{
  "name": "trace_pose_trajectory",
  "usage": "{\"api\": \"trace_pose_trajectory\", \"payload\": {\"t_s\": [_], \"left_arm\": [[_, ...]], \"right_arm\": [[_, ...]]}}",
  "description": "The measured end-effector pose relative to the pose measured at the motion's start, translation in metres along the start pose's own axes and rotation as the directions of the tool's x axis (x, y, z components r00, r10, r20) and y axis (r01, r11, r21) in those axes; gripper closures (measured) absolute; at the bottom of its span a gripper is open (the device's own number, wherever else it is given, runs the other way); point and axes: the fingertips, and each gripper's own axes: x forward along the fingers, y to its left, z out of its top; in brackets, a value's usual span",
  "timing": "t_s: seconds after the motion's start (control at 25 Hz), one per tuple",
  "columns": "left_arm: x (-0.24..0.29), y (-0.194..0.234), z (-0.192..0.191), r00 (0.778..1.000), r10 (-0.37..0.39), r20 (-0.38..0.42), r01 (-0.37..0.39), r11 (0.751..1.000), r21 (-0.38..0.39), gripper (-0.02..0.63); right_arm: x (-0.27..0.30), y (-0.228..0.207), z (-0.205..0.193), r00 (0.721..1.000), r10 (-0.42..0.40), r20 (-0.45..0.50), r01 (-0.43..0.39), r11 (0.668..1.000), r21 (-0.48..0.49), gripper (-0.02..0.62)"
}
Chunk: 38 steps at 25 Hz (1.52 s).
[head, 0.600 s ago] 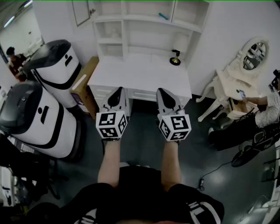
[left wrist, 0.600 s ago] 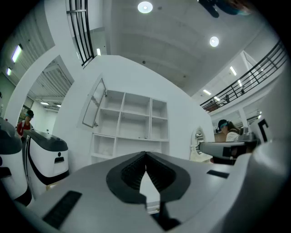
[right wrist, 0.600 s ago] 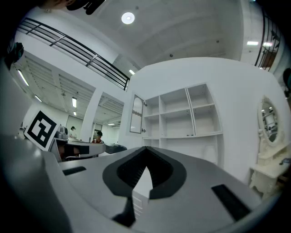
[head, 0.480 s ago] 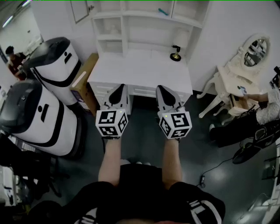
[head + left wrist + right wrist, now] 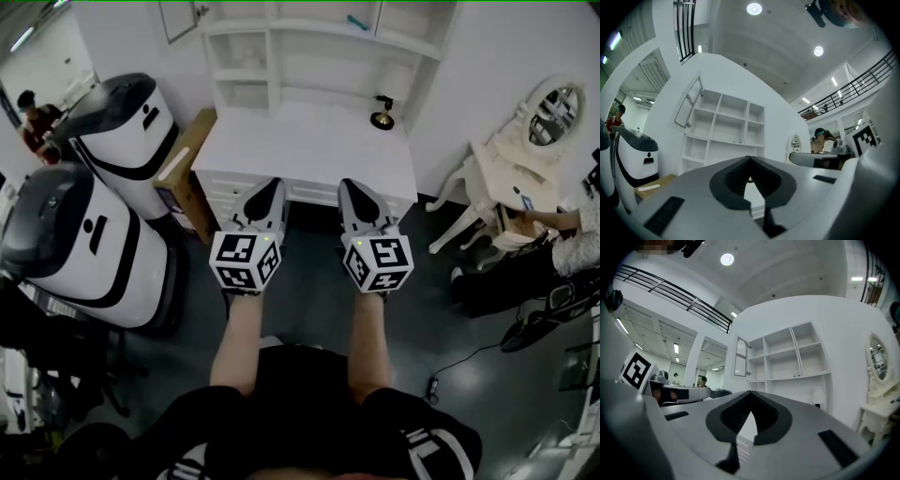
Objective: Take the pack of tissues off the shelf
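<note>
left gripper [image 5: 270,186]: jaws shut tight, nothing in them, held low by the desk [image 5: 309,150] edge
right gripper [image 5: 351,187]: same deal, closed and empty, level with the left, looks like a ready pose
pack of tissues [image 5: 354,21]: guessing it's that tiny teal thing on the upper shelf [image 5: 412,44], well away from both

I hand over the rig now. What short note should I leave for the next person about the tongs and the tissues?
Left tongs: shut, empty, held in front of the white desk.
Right tongs: shut, empty, beside the left.
Tissues: not surely identified; a small teal object on the upper board of the white shelf unit may be the pack.
Done: nothing taken.
Left: reach the shelf, open the tongs, grip the pack, lift it off.
</note>
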Motion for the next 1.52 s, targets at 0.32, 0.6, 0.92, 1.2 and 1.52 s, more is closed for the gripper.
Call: {"api": "trace_pose_trajectory", "payload": {"t_s": [0.32,0.6,0.92,1.2,1.52], "left_arm": [[-0.004,-0.017,-0.004,0.998,-0.052,0.024,0.054,0.996,-0.076,0.595],[-0.011,0.012,-0.008,1.0,0.02,0.001,-0.02,0.997,-0.077,0.595],[0.014,0.033,-0.038,0.998,0.014,-0.055,-0.02,0.994,-0.109,0.595],[0.043,0.058,-0.052,0.997,0.011,-0.074,-0.022,0.99,-0.14,0.595],[0.071,0.101,-0.076,0.991,0.036,-0.128,-0.058,0.984,-0.17,0.595]], "right_arm": [[-0.004,-0.009,-0.005,1.0,0.0,-0.001,0.0,0.999,0.041,0.578],[0.011,0.002,-0.015,0.999,0.04,-0.01,-0.04,0.997,0.071,0.578],[0.037,-0.005,-0.043,0.997,0.039,-0.063,-0.034,0.996,0.085,0.578],[0.067,-0.015,-0.064,0.993,0.034,-0.109,-0.022,0.994,0.106,0.578],[0.119,-0.012,-0.098,0.983,0.067,-0.173,-0.041,0.988,0.148,0.578]]}}
